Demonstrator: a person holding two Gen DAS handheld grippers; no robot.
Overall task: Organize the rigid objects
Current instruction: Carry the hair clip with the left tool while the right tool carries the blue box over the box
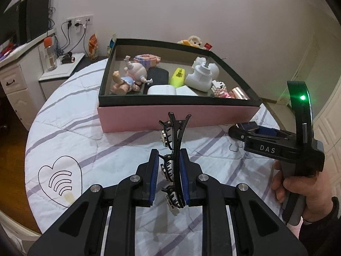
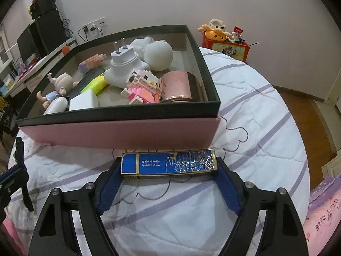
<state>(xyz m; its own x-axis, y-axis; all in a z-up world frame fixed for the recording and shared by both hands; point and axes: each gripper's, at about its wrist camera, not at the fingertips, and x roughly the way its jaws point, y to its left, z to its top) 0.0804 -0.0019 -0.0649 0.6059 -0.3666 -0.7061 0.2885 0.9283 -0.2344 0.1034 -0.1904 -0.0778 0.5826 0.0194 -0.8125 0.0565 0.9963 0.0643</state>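
Left wrist view showed your left tool (image 1: pixel 169 176) clamped on the black hair clip (image 1: pixel 173 149), stiff, light, toothed. Your right tool (image 2: pixel 168 178) gripped the rigid, slick blue box (image 2: pixel 168 163) endwise, before the pink box (image 2: pixel 127 131).

A plain pale wall (image 1: pixel 191 6) carries a socket strip (image 1: pixel 80 22) with plugged cables — below it a white cabinet (image 1: pixel 15 89). Brown wooden floor (image 2: pixel 307 115) shows beside the bed's striped white quilt (image 2: pixel 255 98) — dark monitors (image 2: pixel 42 34) stand left.
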